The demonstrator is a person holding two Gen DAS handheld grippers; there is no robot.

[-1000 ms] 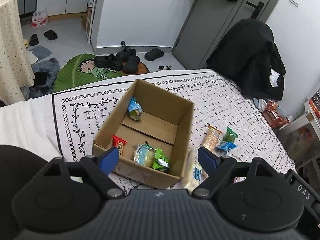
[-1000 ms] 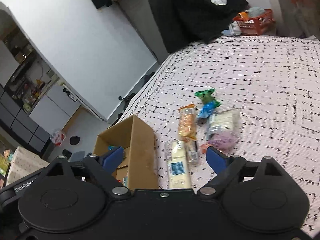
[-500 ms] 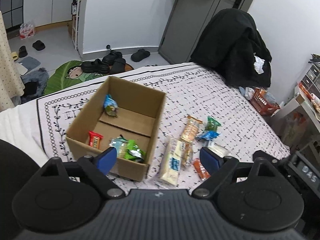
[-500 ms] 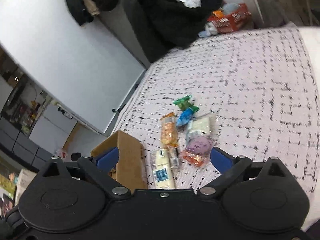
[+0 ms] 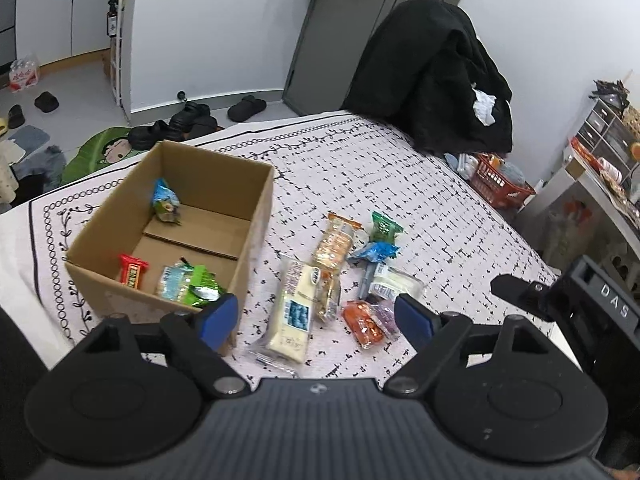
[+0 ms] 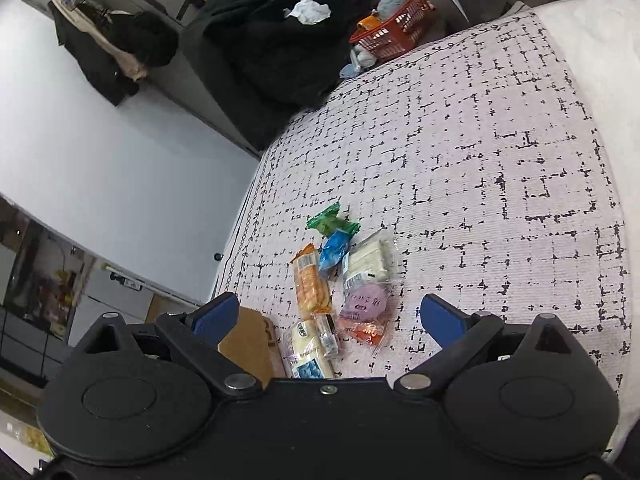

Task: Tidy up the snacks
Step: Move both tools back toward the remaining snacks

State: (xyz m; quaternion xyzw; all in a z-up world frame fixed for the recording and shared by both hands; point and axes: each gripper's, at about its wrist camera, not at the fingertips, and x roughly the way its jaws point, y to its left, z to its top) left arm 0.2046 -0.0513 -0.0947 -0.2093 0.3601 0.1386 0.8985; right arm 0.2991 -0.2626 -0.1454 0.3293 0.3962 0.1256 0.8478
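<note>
Left gripper (image 5: 316, 318) wide open, empty; right gripper (image 6: 328, 316) wide open, empty; loose snack packets (image 5: 334, 276) lie on the bedspread (image 6: 480, 160) ahead between both jaws; cardboard box (image 5: 256, 216) ahead-left, holding four packets.

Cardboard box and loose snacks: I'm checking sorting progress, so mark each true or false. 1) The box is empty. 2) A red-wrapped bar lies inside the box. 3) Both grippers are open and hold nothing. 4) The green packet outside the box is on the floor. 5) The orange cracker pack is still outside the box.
1) False: the cardboard box holds several snacks.
2) True: the red-wrapped bar is inside.
3) True: left gripper and right gripper stand open, empty.
4) False: the green packet lies on the patterned cloth.
5) True: the orange cracker pack lies beside the box.
</note>
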